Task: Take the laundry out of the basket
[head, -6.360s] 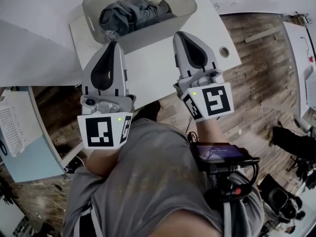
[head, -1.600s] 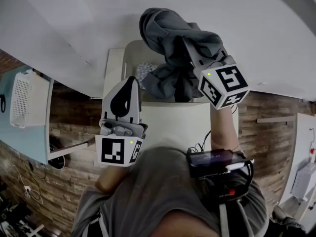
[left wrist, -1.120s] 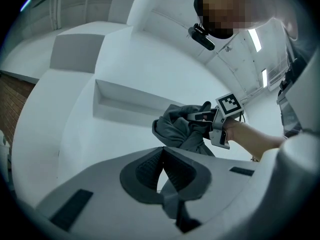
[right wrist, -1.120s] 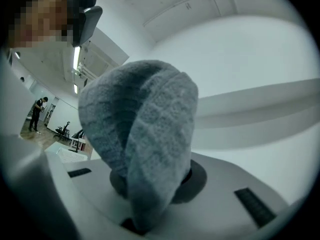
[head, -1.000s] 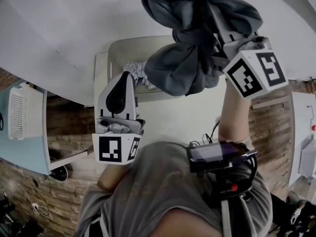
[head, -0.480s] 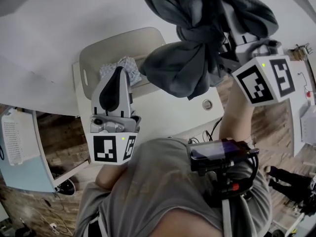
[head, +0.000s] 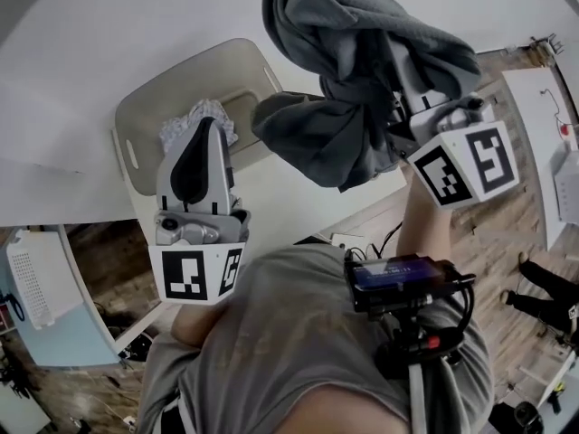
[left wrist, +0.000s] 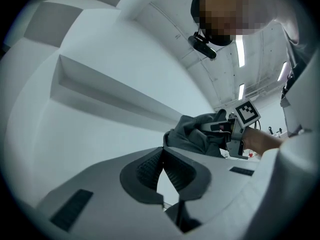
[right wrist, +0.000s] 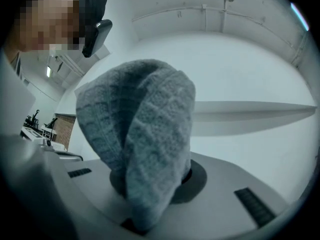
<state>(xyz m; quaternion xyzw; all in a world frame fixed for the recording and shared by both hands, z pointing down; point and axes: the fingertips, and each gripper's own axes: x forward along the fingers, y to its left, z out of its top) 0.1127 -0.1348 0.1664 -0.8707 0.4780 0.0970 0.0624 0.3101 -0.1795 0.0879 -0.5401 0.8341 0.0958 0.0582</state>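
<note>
**Grey garment held clear of the basket, one cloth left inside**

In the head view the right claw (right wrist: 152,180) stands in the upper right of the frame. It is closed on a grey garment (head: 362,89). The thick knitted cloth is bunched over the claw and hangs in folds toward the frame centre, well above the white table (head: 267,193) and to the right of the basket (head: 163,93). The right gripper view shows the same cloth rising in a rounded fold from between the jaws and covering the pads. That claw's marker cube (head: 461,165) sits below the cloth, at right centre.

The left claw (head: 204,127) is at left centre of the head view, pointing up the frame with its tip over the near edge of the basket. In the left gripper view its jaws meet at the tips with nothing between them. Beyond them, at right centre of that view, the garment and the other claw's cube are visible. The left claw's own marker cube (head: 194,274) is at lower left.

The beige basket stands on the table in the upper left. A pale patterned cloth (head: 187,120) lies inside it, just above the left claw's tip.

The person's grey shirt (head: 289,351) fills the bottom of the head view, with a dark chest-mounted device (head: 407,278) at lower right.
</note>
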